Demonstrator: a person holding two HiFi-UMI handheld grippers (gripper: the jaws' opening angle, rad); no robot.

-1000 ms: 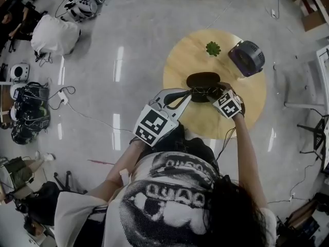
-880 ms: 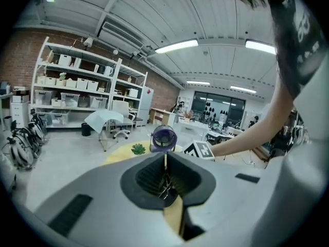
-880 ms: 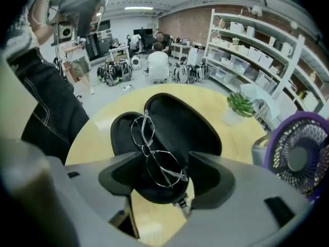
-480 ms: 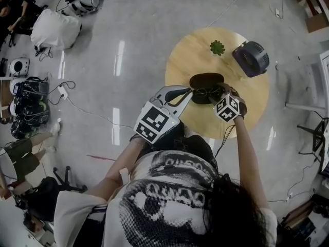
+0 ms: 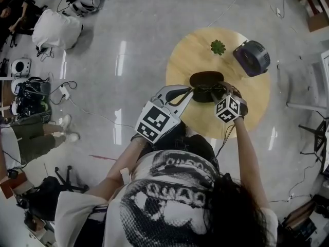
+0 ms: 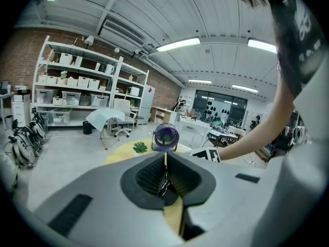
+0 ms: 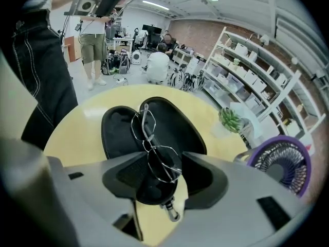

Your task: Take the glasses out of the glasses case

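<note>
A black glasses case lies open on the round wooden table. Thin wire-framed glasses stand tilted in the case, one lens raised toward the lid. My right gripper points steeply down with the nearer lens between its pads; the jaws have just been closing, and small gaps still show. In the head view the right gripper is over the case's near end. My left gripper reaches the case's left edge, and its pads are nearly together on a thin metal piece there.
A purple fan and a small green plant sit at the table's far side. A metal clasp hangs off the case's near end. A person in shorts stands on the floor at the left, beside bags and cables.
My right gripper has rolled about its own axis above the case. The left gripper has stayed put. The person on the floor at the left has walked further into view.
</note>
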